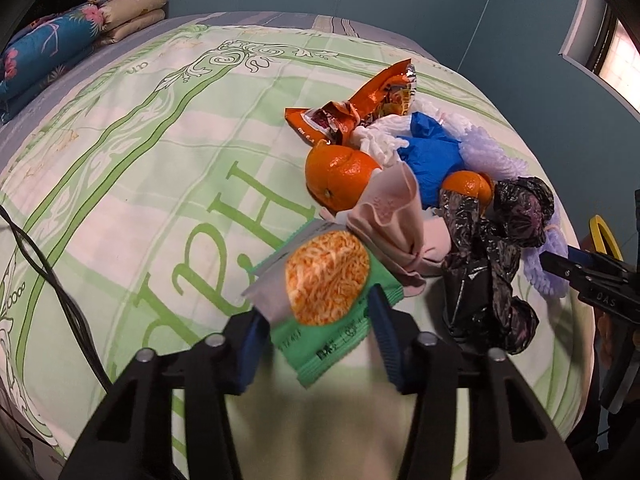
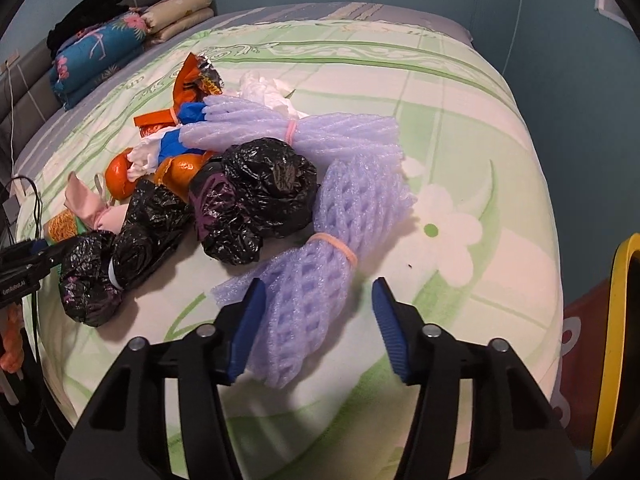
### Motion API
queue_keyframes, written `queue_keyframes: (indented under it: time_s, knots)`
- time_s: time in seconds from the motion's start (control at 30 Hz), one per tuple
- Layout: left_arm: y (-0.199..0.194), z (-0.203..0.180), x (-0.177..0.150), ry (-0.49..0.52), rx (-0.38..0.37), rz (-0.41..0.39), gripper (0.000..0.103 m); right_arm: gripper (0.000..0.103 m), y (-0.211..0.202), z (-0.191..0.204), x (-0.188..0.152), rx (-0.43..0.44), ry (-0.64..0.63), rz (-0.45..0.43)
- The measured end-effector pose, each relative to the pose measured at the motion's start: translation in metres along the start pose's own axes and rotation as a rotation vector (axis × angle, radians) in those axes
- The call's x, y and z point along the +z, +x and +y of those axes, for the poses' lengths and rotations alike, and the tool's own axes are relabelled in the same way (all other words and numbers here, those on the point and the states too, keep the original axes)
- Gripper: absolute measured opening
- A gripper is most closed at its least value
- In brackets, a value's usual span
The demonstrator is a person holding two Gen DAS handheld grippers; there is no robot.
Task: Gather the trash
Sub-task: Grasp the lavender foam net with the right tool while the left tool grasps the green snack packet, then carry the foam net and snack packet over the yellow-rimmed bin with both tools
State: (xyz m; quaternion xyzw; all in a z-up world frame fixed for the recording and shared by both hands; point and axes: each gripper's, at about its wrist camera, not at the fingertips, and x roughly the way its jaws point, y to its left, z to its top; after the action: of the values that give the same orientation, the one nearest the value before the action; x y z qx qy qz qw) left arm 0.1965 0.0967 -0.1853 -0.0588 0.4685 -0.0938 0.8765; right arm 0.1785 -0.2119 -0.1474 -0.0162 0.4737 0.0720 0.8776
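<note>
Grippers, two, both pitched steeply down over a bed (image 1: 168,168) with a green-and-white printed cover.

Left gripper (image 1: 316,312): jaws half apart, a green noodle packet (image 1: 328,280) between them; its left pad meets the packet's grey edge, its right pad lies against the green side. Whether the pads truly pinch it I cannot tell.

Right gripper (image 2: 318,304): jaws half apart, straddling the near end of a purple foam fruit net (image 2: 320,300). Its left pad touches the net; its right pad stands clear of it, so nothing is clamped.

Trash heap, just ahead of both grippers, counted:
- purple foam nets, two, each banded; the second (image 2: 288,128) lies farther out from the right gripper.
- black plastic bags, crumpled, three bundles at least (image 2: 256,196); exact count uncertain.
- orange peels (image 1: 340,172), two.
- orange snack wrapper (image 1: 376,100), one.
- blue plastic wad (image 1: 428,152), one.
- pink cloth (image 1: 392,216), one, just beyond the packet.
- white foam or tissue scraps (image 1: 380,140), count unclear.

Folded bedding (image 1: 60,40) stacked at the bed's far end, left of both grippers.
</note>
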Motion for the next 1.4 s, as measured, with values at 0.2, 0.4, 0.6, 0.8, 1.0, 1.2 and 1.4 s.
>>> queue_keyframes:
  time_s: [0.2, 0.4, 0.6, 0.8, 1.0, 1.2, 1.4]
  knots:
    - [-0.011, 0.013, 0.003, -0.058, -0.039, -0.011, 0.016, 0.022, -0.006, -0.005, 0.0, 0.042, 0.038, -0.002]
    - [-0.023, 0.007, 0.002, -0.046, -0.019, -0.051, 0.008, 0.019, -0.028, -0.011, -0.004, 0.027, 0.056, -0.069]
    - [-0.045, 0.01, 0.002, -0.063, -0.039, -0.089, 0.001, 0.019, -0.065, -0.017, -0.005, 0.028, 0.052, -0.15]
    - [-0.067, 0.011, 0.002, -0.082, -0.044, -0.127, 0.001, 0.019, -0.094, -0.023, -0.009, 0.047, 0.062, -0.205]
    - [-0.092, 0.006, 0.004, -0.076, -0.048, -0.167, 0.001, 0.019, -0.126, -0.031, -0.018, 0.072, 0.062, -0.253]
    - [-0.114, -0.014, 0.012, -0.052, -0.076, -0.205, 0.001, 0.019, -0.154, -0.045, -0.029, 0.064, 0.074, -0.3]
    - [-0.124, -0.051, 0.026, 0.01, -0.117, -0.225, 0.001, 0.019, -0.183, -0.066, -0.04, 0.037, 0.087, -0.359]
